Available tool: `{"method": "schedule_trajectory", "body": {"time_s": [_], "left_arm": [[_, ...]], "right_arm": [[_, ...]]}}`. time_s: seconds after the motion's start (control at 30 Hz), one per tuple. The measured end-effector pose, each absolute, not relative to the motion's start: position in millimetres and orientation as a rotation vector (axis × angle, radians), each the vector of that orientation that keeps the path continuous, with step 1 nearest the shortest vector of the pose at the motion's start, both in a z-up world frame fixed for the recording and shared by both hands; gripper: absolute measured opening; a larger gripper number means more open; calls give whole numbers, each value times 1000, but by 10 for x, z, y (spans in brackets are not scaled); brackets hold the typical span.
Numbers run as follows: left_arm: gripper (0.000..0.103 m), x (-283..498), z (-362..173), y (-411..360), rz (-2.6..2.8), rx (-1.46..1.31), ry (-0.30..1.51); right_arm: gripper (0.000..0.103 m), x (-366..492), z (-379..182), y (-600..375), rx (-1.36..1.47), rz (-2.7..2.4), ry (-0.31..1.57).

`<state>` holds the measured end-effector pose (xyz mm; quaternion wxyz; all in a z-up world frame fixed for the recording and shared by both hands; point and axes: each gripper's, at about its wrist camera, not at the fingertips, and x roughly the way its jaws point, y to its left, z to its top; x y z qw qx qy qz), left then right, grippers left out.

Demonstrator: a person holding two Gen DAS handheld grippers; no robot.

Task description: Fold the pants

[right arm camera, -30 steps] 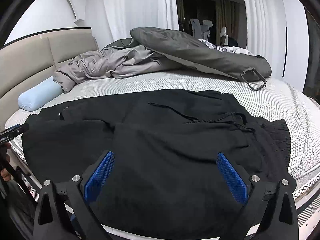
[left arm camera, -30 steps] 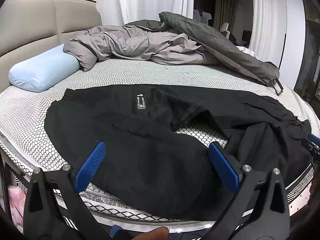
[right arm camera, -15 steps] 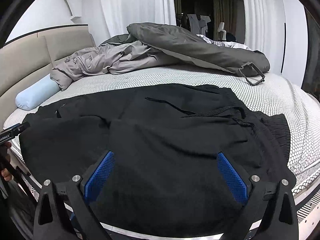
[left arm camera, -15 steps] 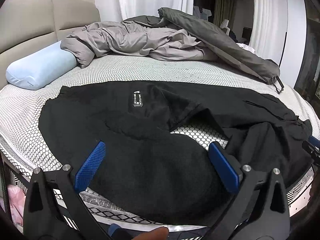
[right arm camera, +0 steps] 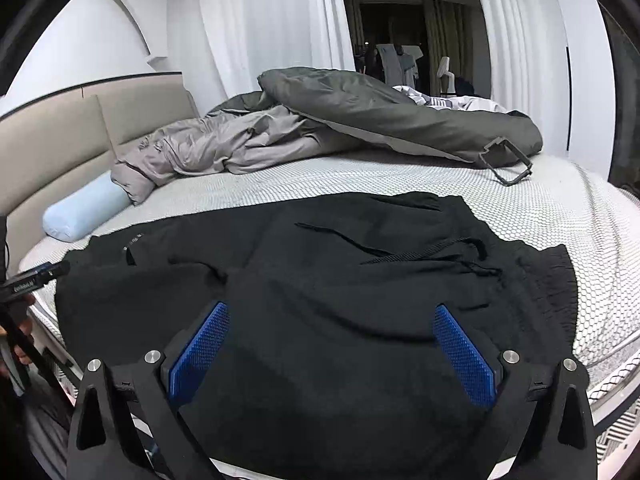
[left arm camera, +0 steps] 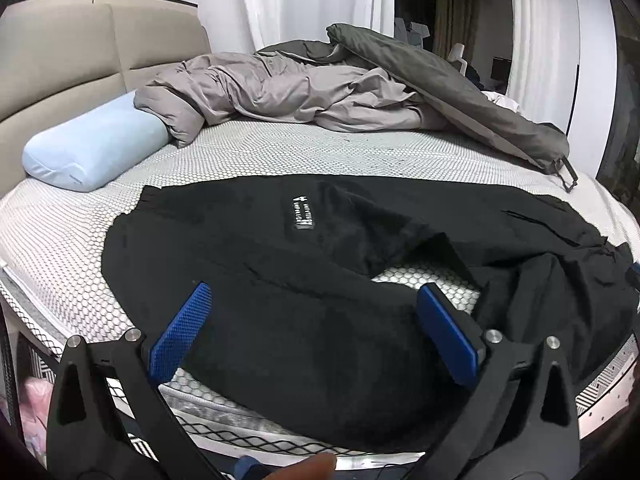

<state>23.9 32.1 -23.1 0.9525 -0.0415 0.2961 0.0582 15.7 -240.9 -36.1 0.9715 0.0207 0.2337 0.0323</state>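
A: Start at the left. What is the left gripper [left arm camera: 312, 312] doing?

B: Its fingers [left arm camera: 182, 330] are spread wide with nothing between them. They hover over the near edge of the bed [left arm camera: 60, 264], above the pants [left arm camera: 304, 320].

A: And where do the pants lie against those fingers?

B: Black cloth runs under and ahead of both of them. Ahead and a little left sits a white label [left arm camera: 302, 213]. Just past the right finger a patch of mattress shows through a gap, so the two legs look parted there, not stacked.

A: So no fold yet?

B: I judge none that is finished. The pants lie across the bed, roughly flat but rumpled, with the near edge hanging over the side.

A: Now the right gripper [right arm camera: 332, 350].

B: Released too, blue pads well apart, empty. The pants [right arm camera: 340, 280] spread beneath and ahead of it. Ahead and to the right a drawstring [right arm camera: 424, 254] and the gathered waistband [right arm camera: 552, 280] show.

A: Anything beyond?

B: Far ahead, a grey duvet [right arm camera: 248, 144], and at far left a blue pillow [right arm camera: 84, 210], both clear of the pants.

A: What is left, then?

B: Nearly all of it, I think: take hold, lay one leg over the other, smooth, then fold along the length.
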Motion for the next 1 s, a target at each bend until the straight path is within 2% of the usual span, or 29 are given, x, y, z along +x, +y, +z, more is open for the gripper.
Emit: {"method": "schedule_trajectory", "body": {"time_s": [0.4, 0.6, 0.87, 1.0], "left_arm": [[102, 174, -241, 410, 101, -65, 604], [102, 262, -141, 684, 59, -147, 636], [102, 681, 97, 1400, 160, -95, 678], [102, 1009, 119, 1964, 217, -120, 725]], "right_arm": [[103, 200, -140, -2319, 14, 73, 433], [103, 331, -30, -2417, 22, 93, 502], [103, 811, 177, -2795, 48, 177, 640], [87, 1302, 182, -3089, 85, 134, 743]]}}
